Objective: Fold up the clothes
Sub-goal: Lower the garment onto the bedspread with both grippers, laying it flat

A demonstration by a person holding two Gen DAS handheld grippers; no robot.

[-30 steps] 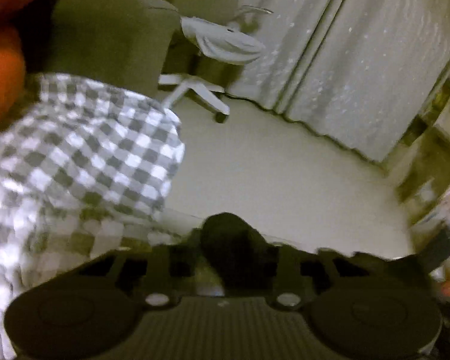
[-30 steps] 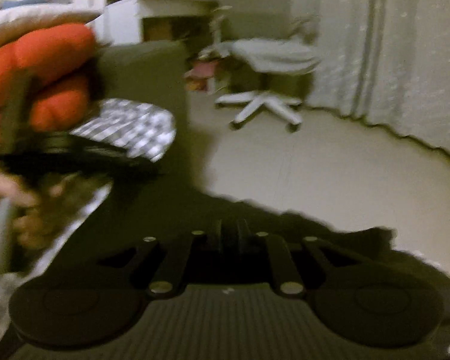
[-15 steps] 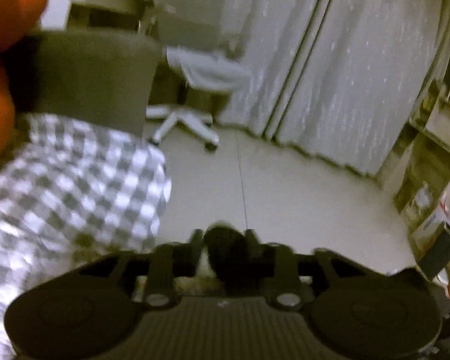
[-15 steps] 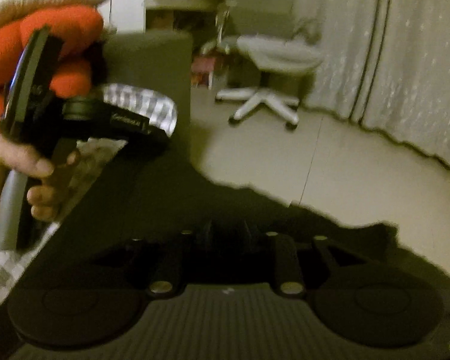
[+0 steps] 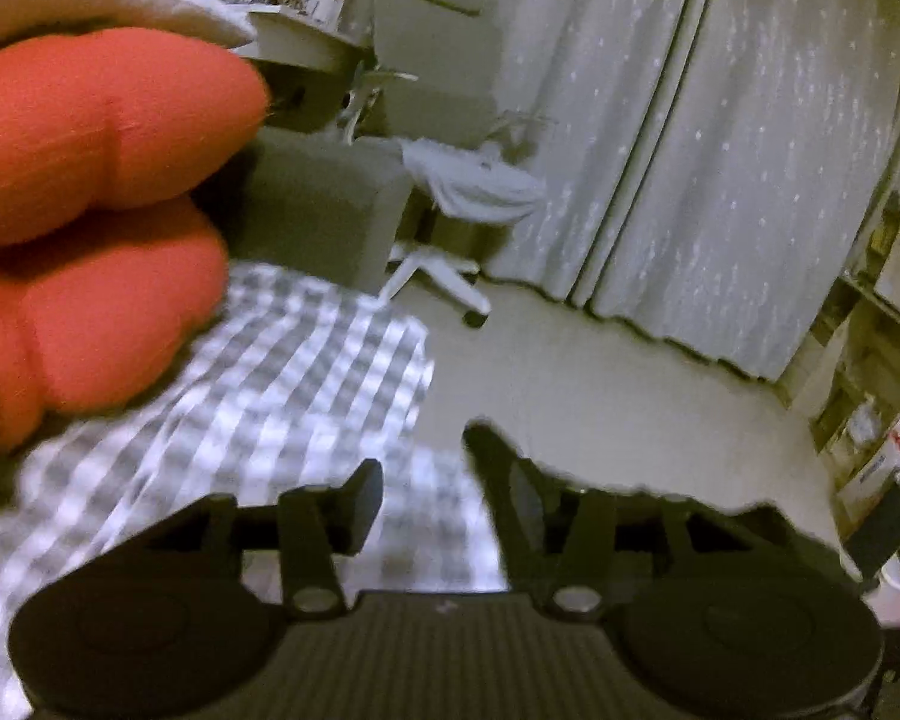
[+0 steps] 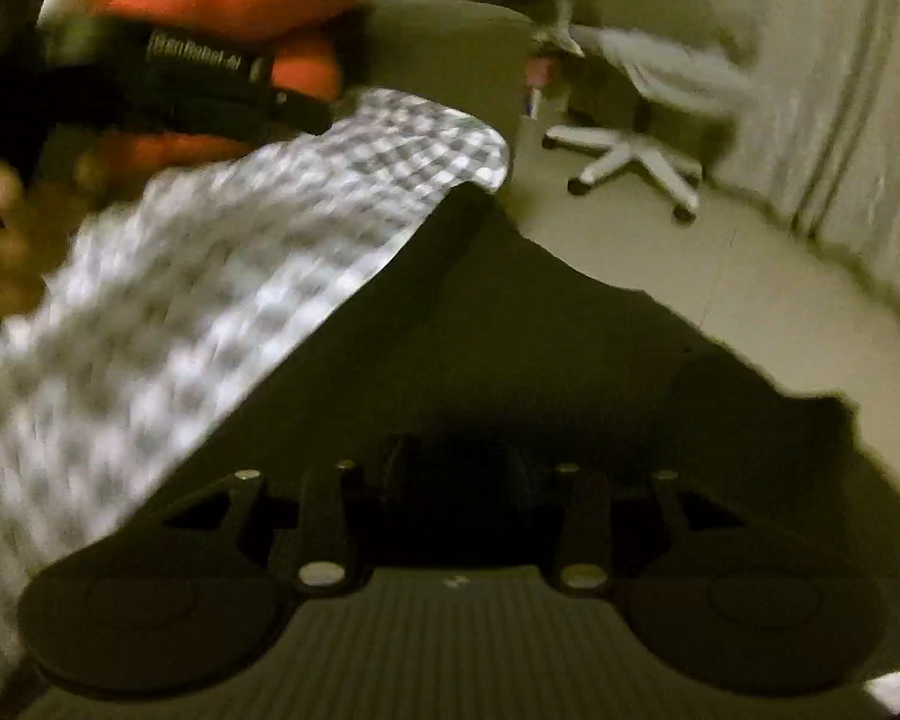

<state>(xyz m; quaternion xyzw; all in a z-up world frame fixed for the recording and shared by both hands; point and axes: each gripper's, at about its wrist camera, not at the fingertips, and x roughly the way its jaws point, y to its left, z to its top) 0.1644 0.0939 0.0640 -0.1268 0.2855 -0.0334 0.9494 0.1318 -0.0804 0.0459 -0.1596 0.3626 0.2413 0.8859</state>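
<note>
A: What lay in front of the grippers?

B: Largest was a gray-and-white checked sheet (image 5: 282,396) spread on the left. A dark garment (image 6: 510,360) lay over its right side, its ragged edge hanging toward the pale floor (image 5: 630,396). Orange cushions (image 5: 90,192) sat far left.

A: How would that garment handle?

B: Light and limp, I judged. It would sag and slide on the sheet, so a pinch at a hem corner near the ragged edge seemed safest.

A: And the jaws?

B: The left gripper (image 5: 426,480) stood wide apart, with checked cloth showing through the gap and nothing held. The right gripper (image 6: 450,474) sat low on the dark fabric. Its fingers were lost in shadow, so I couldn't tell whether it gripped anything.
</note>
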